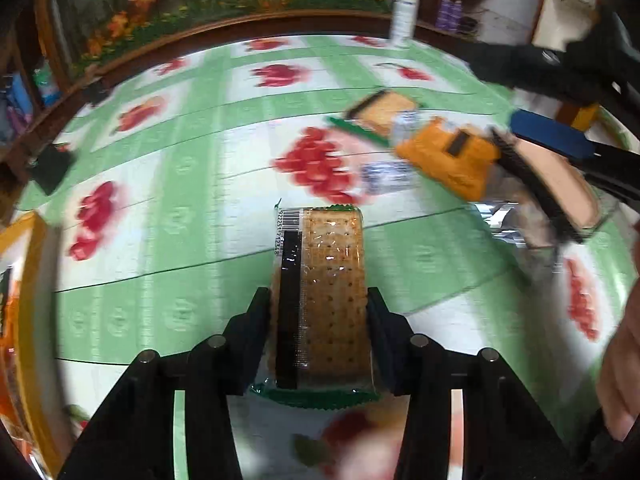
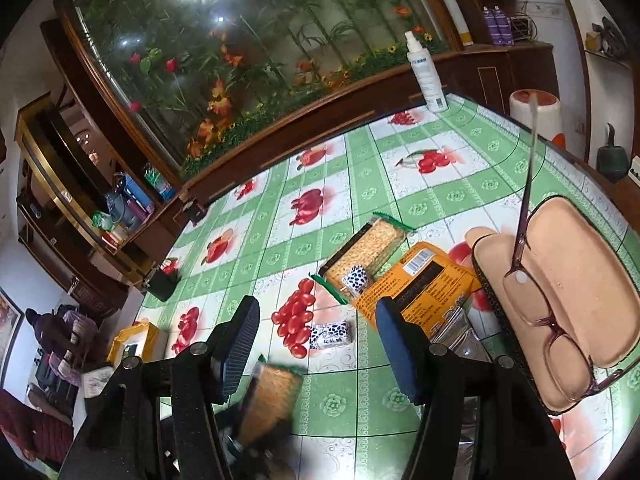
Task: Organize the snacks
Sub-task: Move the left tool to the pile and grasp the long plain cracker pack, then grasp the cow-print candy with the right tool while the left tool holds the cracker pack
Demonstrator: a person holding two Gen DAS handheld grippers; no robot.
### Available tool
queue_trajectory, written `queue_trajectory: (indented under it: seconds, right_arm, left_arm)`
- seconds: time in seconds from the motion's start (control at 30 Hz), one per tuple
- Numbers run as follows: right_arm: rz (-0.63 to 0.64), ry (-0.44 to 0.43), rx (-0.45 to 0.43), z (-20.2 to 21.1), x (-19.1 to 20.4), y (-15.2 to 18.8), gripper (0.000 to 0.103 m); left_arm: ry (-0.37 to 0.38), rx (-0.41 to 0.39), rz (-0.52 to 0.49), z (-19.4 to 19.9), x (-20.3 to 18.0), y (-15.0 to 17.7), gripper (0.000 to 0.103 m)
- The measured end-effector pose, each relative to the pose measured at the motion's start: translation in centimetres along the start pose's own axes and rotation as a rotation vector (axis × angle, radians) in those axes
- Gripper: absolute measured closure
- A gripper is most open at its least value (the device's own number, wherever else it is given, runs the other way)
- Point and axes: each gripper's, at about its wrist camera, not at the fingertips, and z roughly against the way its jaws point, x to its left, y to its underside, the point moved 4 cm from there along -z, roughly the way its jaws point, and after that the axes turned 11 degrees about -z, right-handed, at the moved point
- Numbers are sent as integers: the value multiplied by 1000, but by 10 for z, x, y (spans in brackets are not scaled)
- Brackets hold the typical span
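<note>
My left gripper [image 1: 318,300] is shut on a cracker packet [image 1: 326,280] with a green sealed edge and a black strip, held above the green fruit-print tablecloth [image 1: 180,184]. The same packet [image 2: 270,400] shows blurred below my right gripper [image 2: 316,312], which is open and empty above the table. A second cracker packet [image 2: 370,250] lies ahead, next to an orange snack pouch [image 2: 420,284]. Two small black-and-white wrapped candies lie there, one [image 2: 356,278] on the packet, one [image 2: 330,334] on the cloth.
An open glasses case [image 2: 568,292] with purple-framed glasses [image 2: 536,304] sits at the right. A white spray bottle [image 2: 424,72] stands at the far table edge. A yellow box [image 2: 136,342] is at the left edge. A silver foil bag [image 2: 456,338] lies under the orange pouch.
</note>
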Motion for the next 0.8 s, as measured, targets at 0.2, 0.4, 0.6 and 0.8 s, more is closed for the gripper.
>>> queue_trajectory:
  seconds: [0.2, 0.4, 0.6, 0.8]
  right_arm:
    - [38, 48, 96, -40, 4, 11, 38]
    - [115, 124, 134, -80, 14, 15, 38]
    - [150, 82, 280, -95, 14, 35, 38]
    - [153, -47, 234, -60, 25, 32, 39]
  left_arm:
    - [-71, -18, 87, -2, 51, 8, 57]
    - [-106, -30, 114, -1, 67, 11, 57]
    - [-95, -20, 144, -1, 76, 12, 57]
    - [-88, -19, 169, 0, 80, 13, 57]
